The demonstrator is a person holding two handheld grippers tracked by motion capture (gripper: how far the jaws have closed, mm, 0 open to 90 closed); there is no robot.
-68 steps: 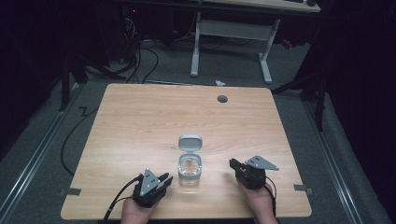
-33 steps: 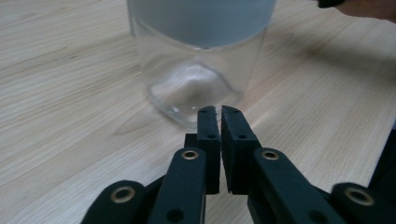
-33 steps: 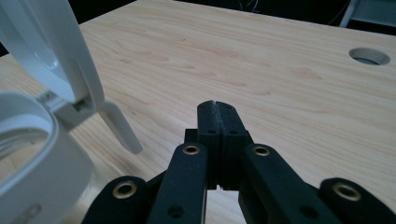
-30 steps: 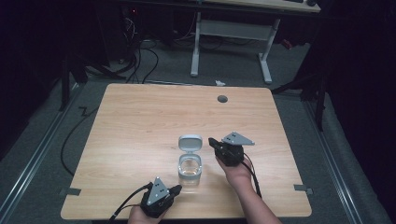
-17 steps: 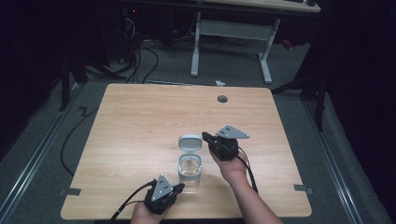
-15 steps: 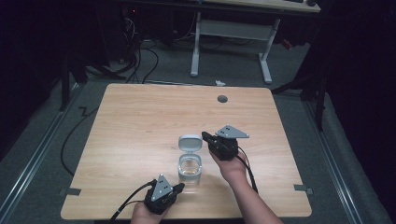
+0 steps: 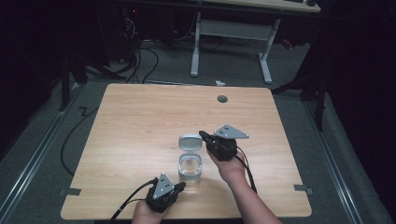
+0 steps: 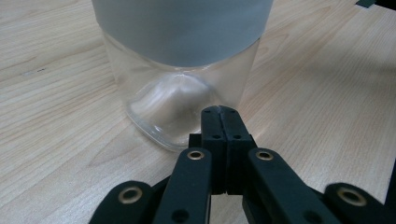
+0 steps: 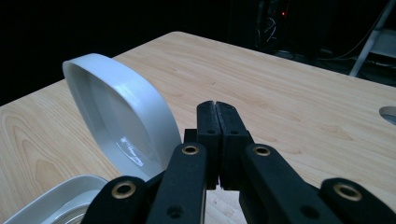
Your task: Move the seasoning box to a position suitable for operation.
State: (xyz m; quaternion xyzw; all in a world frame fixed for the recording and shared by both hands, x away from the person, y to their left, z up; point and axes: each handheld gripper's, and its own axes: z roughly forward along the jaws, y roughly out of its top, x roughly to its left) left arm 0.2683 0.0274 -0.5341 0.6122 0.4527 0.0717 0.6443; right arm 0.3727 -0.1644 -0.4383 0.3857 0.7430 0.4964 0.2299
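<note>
Clear glass jar (image 7: pixel 190 169) with a grey collar sits at the near middle of the wooden table (image 7: pixel 140 126), lid flipped open. The grey lid (image 7: pixel 190 142) stands at the jar's 12 o'clock, touching it, tilted up on edge in the right gripper view (image 9: pixel 122 114). Jar walls are transparent, the base rounded and thick; whether anything is inside cannot be told. No readable writing or labels on the jar or lid.

Since 0.5 s ago: almost no change; the right gripper sits in about the same spot beside the lid. Since 2.3 s ago: it has moved up from the near right edge toward the lid, and the left gripper has slid from the jar's 9 o'clock back toward the near edge.

Right gripper (image 7: pixel 204 136) is at the jar's 1 o'clock, tips just beside the lid's right rim; jaws pressed together, holding nothing. Contact with the lid cannot be told.

Left gripper (image 7: pixel 180 186) is at the jar's 7 o'clock, tips pointing at the jar base (image 8: pixel 182 107), very near it; jaws also closed tight and empty.

Round cable hole (image 7: pixel 222 99) is at the table's 1 o'clock, far side. Desk frame (image 7: pixel 233 32) and cables (image 7: pixel 140 51) are on the floor beyond.
</note>
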